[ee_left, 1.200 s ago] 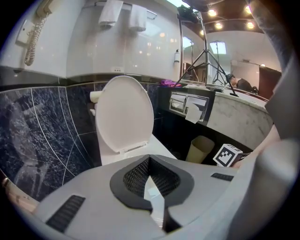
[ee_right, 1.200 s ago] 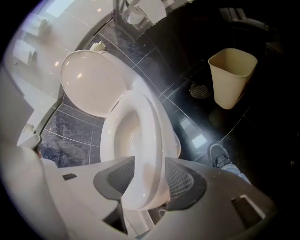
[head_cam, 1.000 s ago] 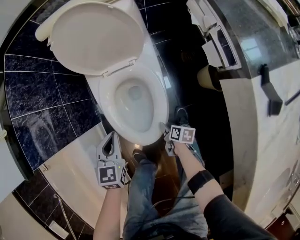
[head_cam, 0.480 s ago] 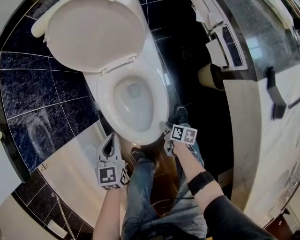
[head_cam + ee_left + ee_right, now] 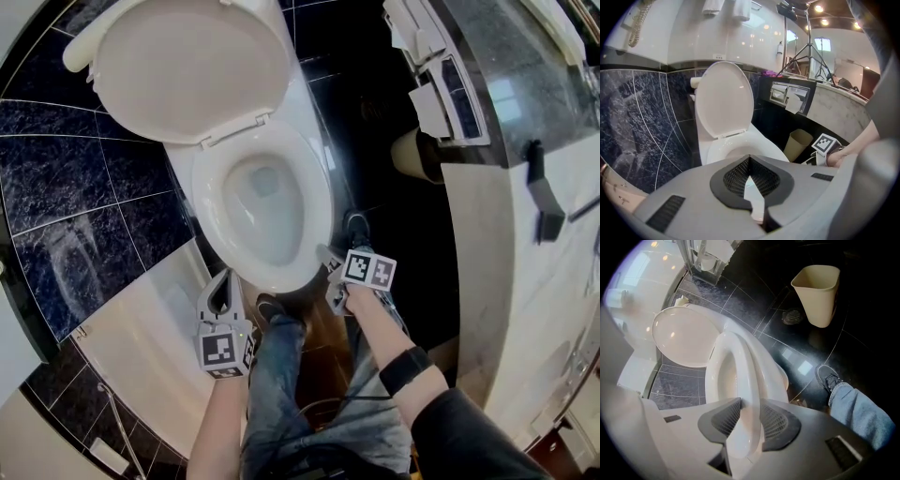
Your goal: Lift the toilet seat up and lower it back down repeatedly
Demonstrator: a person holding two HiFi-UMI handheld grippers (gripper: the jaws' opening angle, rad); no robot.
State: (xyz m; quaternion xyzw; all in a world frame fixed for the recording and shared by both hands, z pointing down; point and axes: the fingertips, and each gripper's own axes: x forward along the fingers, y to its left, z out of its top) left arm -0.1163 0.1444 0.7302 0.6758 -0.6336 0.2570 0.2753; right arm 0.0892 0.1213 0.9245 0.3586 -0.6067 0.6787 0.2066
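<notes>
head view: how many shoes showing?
2. One shoe stands on the dark floor, right of the toilet seat; the other is just below the seat's front edge. Both are partly covered by jeans.

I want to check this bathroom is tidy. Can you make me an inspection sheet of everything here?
Surface: dark shiny tiled floor.
Job's things: toilet seat down on the bowl; lid up.
Clutter: beige bin on the floor.
Grippers: right gripper fingers have just been closing, now on the seat's front rim; left gripper shut, empty, off the toilet.
Cables: what looks like a thin cable by the person's legs.
Surroundings: paper holder on the dark wall; tripod behind.
</notes>
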